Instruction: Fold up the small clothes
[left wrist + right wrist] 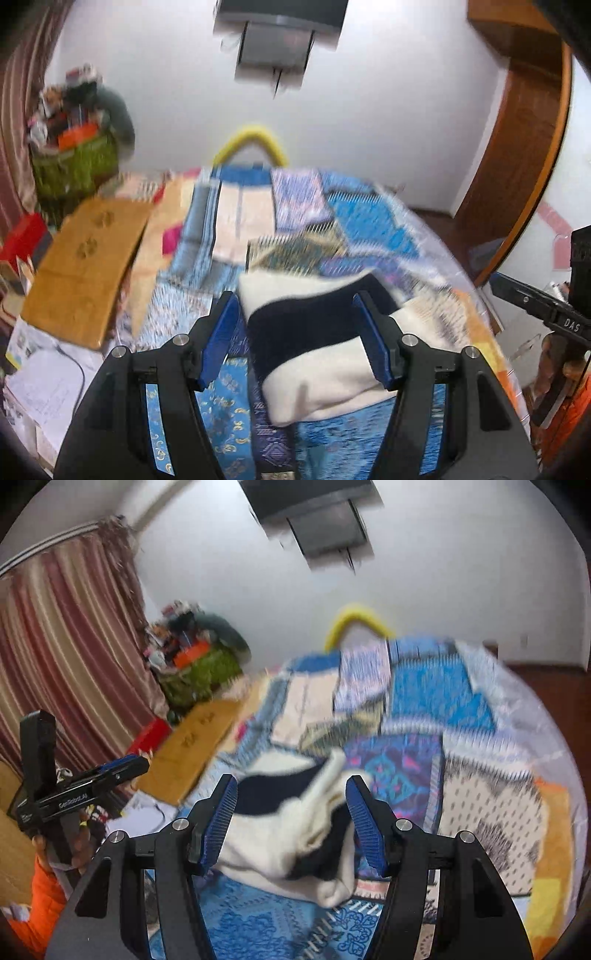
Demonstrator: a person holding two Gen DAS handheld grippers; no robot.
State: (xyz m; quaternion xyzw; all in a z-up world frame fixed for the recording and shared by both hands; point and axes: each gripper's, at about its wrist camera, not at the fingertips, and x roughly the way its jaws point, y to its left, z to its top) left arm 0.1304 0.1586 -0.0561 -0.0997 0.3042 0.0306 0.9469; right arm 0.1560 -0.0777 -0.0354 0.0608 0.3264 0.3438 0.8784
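The folded white-and-navy garment (314, 347) lies on the patchwork bedspread (373, 225), just ahead of and below both tongs. The left gripper (295, 339) and right gripper (291, 823) stand open, holding nothing. Bare bedspread stretches beyond the garment; a wooden board (85, 266) lies leftward.

You face a white wall (424, 572) carrying a dark mounted screen (314, 513). Below it spreads a bed under a blue patchwork quilt (436, 701). Left of the bed hangs a striped pink curtain (66, 646); a wooden door frame (524, 155) rises to its right.
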